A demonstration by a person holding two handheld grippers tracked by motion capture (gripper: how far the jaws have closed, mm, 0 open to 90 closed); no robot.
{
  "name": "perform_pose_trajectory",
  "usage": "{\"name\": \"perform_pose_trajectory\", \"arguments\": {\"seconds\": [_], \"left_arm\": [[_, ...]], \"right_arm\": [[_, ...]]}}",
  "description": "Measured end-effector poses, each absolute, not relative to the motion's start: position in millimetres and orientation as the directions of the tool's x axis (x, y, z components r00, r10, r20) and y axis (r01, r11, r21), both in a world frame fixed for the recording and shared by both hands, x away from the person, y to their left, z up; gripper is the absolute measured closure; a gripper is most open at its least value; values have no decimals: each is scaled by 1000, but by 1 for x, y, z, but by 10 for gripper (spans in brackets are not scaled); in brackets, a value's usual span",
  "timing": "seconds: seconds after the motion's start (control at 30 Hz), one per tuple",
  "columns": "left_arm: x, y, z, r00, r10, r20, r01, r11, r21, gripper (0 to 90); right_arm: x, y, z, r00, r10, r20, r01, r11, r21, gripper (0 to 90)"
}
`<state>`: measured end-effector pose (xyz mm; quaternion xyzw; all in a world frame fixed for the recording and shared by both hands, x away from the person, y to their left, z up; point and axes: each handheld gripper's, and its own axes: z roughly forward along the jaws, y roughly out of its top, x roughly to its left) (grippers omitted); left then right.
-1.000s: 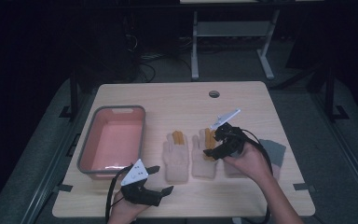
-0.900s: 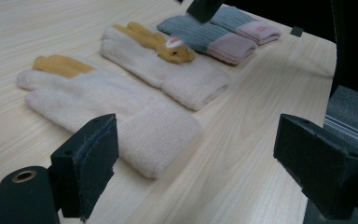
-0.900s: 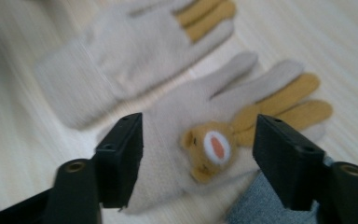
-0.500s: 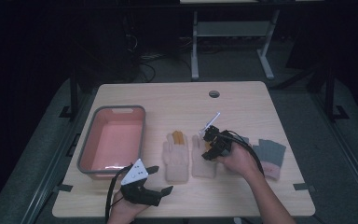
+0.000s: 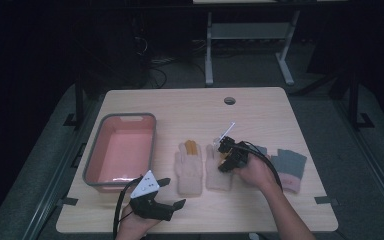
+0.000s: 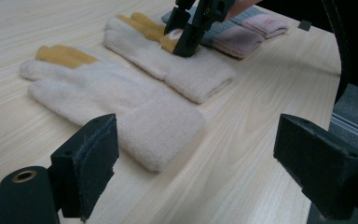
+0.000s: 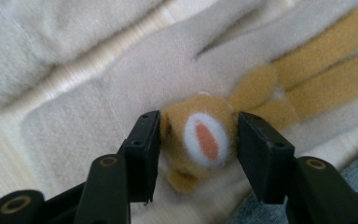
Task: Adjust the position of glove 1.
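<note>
Two cream gloves with orange-yellow fingers lie side by side mid-table. My right gripper (image 5: 225, 157) points down onto the right cream glove (image 5: 216, 175). Its jaws have just been closing, and their pads now press both sides of a tan, white and orange bump (image 7: 200, 135) on that glove (image 7: 98, 102). From the left gripper view, that gripper (image 6: 186, 39) stands on the farther glove (image 6: 200, 77). The left cream glove (image 5: 189, 170) lies flat, nearer in the left gripper view (image 6: 116, 100). My left gripper (image 5: 160, 205) rests open near the front edge, with nothing between its jaws (image 6: 196, 168).
A grey-rimmed pink tub (image 5: 94, 160) sits at the table's left. A pair of grey gloves with pink cuffs (image 5: 289, 167) lies right of my right hand, also behind the cream gloves (image 6: 242, 35). A cable hole (image 5: 229, 100) is near the table's far edge.
My right gripper has dropped onto the right cream glove and tipped more upright, its jaws narrowing around the glove's bump. The left gripper has stayed in place.
</note>
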<state>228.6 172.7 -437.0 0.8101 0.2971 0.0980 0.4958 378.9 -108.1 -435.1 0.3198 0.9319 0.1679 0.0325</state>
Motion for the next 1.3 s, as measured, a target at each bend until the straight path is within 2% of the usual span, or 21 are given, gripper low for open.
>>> {"name": "perform_pose_trajectory", "arguments": {"seconds": [0.3,0.43,0.57,0.67,1.07,1.3], "left_arm": [[229,173,-437,808,574,-129,378,-339,862,141],[229,174,-436,809,575,-121,371,-341,864,141],[229,174,-437,805,580,-125,375,-335,864,142],[229,175,-436,805,580,-126,376,-333,865,141],[228,176,-434,804,583,-115,364,-330,871,141],[229,177,-434,794,595,-126,373,-314,873,141]], "right_arm": [[379,-108,-435,-797,604,30,578,746,332,575],[376,-110,-429,-818,575,15,537,755,376,635],[374,-111,-423,-826,564,21,526,757,387,643],[371,-109,-413,-840,543,-16,496,778,385,646],[361,-98,-371,-872,486,-58,410,789,457,651],[355,-70,-356,-912,403,-77,320,817,480,650]]}}
